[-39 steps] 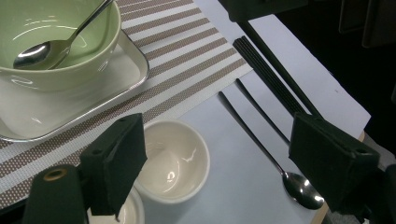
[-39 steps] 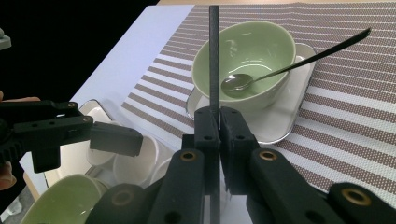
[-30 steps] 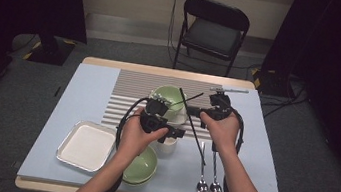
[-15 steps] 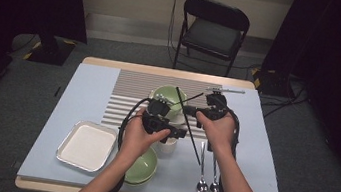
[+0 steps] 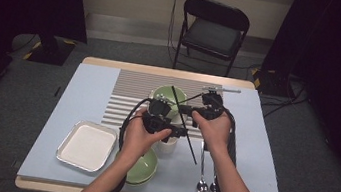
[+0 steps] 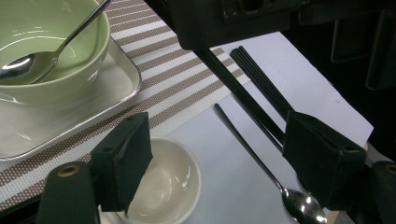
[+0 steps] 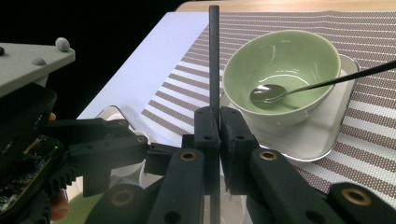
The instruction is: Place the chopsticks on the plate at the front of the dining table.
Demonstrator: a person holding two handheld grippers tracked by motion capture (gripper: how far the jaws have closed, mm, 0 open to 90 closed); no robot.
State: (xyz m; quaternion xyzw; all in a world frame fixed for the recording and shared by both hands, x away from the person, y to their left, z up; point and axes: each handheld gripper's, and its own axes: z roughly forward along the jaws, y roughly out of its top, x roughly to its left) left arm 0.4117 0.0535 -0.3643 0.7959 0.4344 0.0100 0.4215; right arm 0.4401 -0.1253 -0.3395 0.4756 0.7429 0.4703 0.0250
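Two black two-jaw grippers worked close together above the middle of the pale blue table (image 5: 85, 79). The right gripper (image 7: 218, 135) had its jaws pressed tight on a slim black chopstick (image 7: 214, 60), which stood up from the pads in the right gripper view and, in the high view, ran on a slant from over the striped placemat (image 5: 128, 95) down toward the person's side of the table. The left gripper (image 6: 219, 154) stood with its jaws wide, though they had just been closing a little; the chopstick passed near its right pad, and I could not tell whether it touched.

Below the left gripper sat a small white ceramic cup (image 6: 173, 182), partly on the mat's edge. Beyond it, a pale green bowl (image 7: 280, 70) rested on a small metal tray (image 7: 322, 130) and held a metal spoon (image 7: 268, 93) whose handle leaned over the rim. More chopsticks (image 6: 261, 79) and a second spoon (image 6: 299, 205) lay on the bare table beside the cup. Near the person, another green bowl (image 5: 141, 165) stood next to an empty square tray (image 5: 86, 144).
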